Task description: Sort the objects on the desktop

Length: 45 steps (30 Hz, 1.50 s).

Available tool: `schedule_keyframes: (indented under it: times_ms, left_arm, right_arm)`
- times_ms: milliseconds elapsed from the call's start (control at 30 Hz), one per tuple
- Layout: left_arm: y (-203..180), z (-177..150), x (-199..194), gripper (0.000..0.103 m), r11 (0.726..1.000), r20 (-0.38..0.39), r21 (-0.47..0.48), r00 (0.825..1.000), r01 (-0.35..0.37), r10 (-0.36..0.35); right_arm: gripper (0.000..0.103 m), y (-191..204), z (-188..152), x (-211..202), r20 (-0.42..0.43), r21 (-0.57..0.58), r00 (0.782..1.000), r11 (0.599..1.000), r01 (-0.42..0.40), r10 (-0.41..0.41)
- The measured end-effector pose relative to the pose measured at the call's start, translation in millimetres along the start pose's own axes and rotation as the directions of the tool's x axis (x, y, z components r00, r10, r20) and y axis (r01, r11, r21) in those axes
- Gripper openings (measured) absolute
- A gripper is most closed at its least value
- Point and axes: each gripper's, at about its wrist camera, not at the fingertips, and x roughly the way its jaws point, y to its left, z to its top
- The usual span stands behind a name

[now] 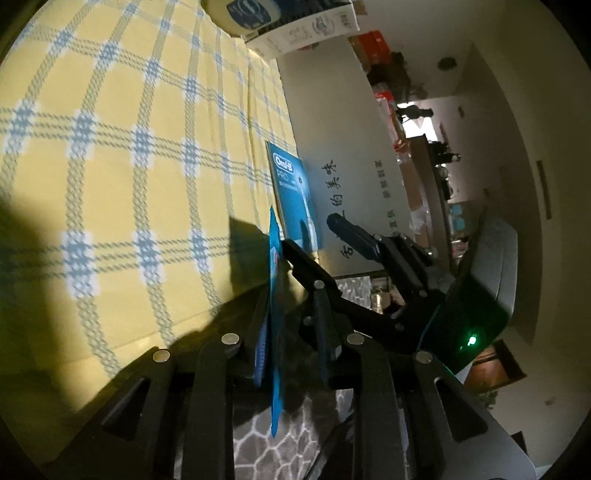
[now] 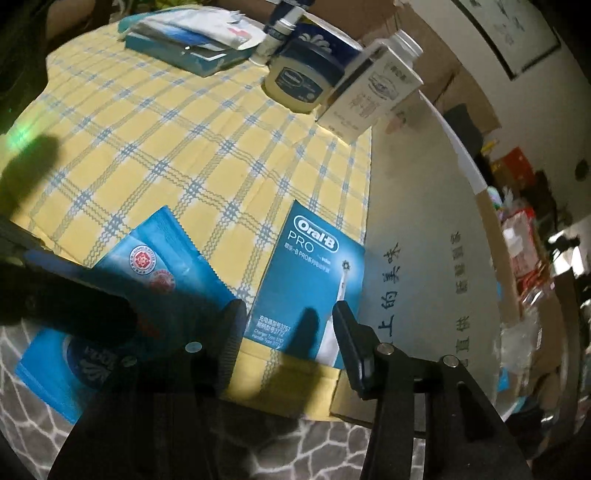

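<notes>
Far back, right wrist only: blue-lidded jar (image 2: 301,75).

In the left wrist view the jar (image 1: 245,14) and the white box (image 1: 306,31) are cut off by the top edge, and the blue pouch (image 1: 275,295) shows only edge-on, so its print cannot be read. In the right wrist view the left gripper's dark, blurred body hides the middle of the pouch (image 2: 162,266), and the tube (image 2: 282,26) runs out at the top. The far stack (image 2: 192,37) is too blurred to tell apart.
</notes>
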Motion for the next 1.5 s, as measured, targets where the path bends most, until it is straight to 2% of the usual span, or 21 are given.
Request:
schedule_keyframes:
  times_ms: [133,267,333,467,567,633,733,800,900,967,1133,1233,1400,1500]
  left_arm:
    - [-2.5,-3.5,9.2,0.020,1.000,-0.017,-0.007,1.000,0.019,-0.019]
    - [-9.2,-3.3,19.7,0.019,1.000,-0.023,0.020,1.000,-0.017,0.018]
    - [-10.2,-6.3,22.5,0.009,1.000,-0.025,0.019,1.000,0.011,-0.011]
    - [-10.0,-4.9,18.1,0.007,0.999,0.004,0.016,0.999,0.032,-0.032]
    - [-9.6,0.1,8.0,0.002,0.998,0.038,0.000,0.997,0.068,-0.068]
    - [-11.1,4.4,0.6,0.002,0.996,0.056,-0.004,0.994,0.093,-0.093]
    - [-9.4,14.8,-18.7,0.002,0.994,0.112,-0.010,0.987,0.113,-0.111]
    - [-3.0,24.1,-40.2,0.002,0.991,0.172,-0.028,0.977,0.131,-0.124]
    - [12.1,35.1,-69.6,0.001,0.990,0.258,-0.059,0.960,0.127,-0.108]
    - [21.7,38.7,-73.4,0.001,0.987,0.276,-0.087,0.955,0.135,-0.106]
    - [21.2,37.6,-32.5,0.001,0.976,0.198,-0.116,0.967,0.183,-0.158]
    - [13.4,50.0,-3.1,0.001,0.974,0.170,-0.111,0.969,0.198,-0.177]
    - [15.5,72.6,43.7,0.001,0.957,0.153,-0.184,0.969,0.223,-0.196]
    - [15.8,79.9,68.4,0.001,0.958,0.130,-0.209,0.977,0.195,-0.171]
  right_arm:
    - [0.047,-0.9,0.7,-3.9,-0.011,-0.005,1.000,1.000,-0.001,0.001]
    - [0.046,-8.0,-9.0,-6.6,-0.014,0.059,0.998,0.997,-0.055,0.056]
    - [0.046,-10.1,-13.4,-8.6,-0.005,0.080,0.997,0.994,-0.071,0.072]
    - [0.047,-8.4,-12.2,-9.9,0.010,0.080,0.998,0.995,-0.064,0.064]
    - [0.046,-13.3,-4.0,-15.2,0.034,0.087,0.999,0.996,-0.035,0.032]
    - [0.037,-21.9,0.8,-20.1,0.048,0.095,0.999,0.995,-0.009,0.004]
    - [0.037,-37.8,4.2,-21.5,0.057,0.126,0.998,0.992,-0.029,0.022]
    - [0.037,-43.7,3.9,-24.0,0.062,0.132,0.998,0.991,-0.031,0.023]
    - [0.037,-50.1,0.3,-26.2,0.067,0.149,0.997,0.988,-0.047,0.037]
    - [0.037,-54.3,-2.6,-25.6,0.072,0.163,0.996,0.984,-0.072,0.061]
    - [0.037,-59.4,-5.5,-28.9,0.079,0.184,0.994,0.979,-0.089,0.076]
    - [0.036,-60.6,-8.4,-30.6,0.089,0.180,0.993,0.979,-0.096,0.081]
    - [0.036,-56.5,-11.3,-32.1,0.097,0.170,0.991,0.979,-0.110,0.094]
    - [0.036,-56.0,-14.1,-32.7,0.115,0.162,0.989,0.980,-0.114,0.096]
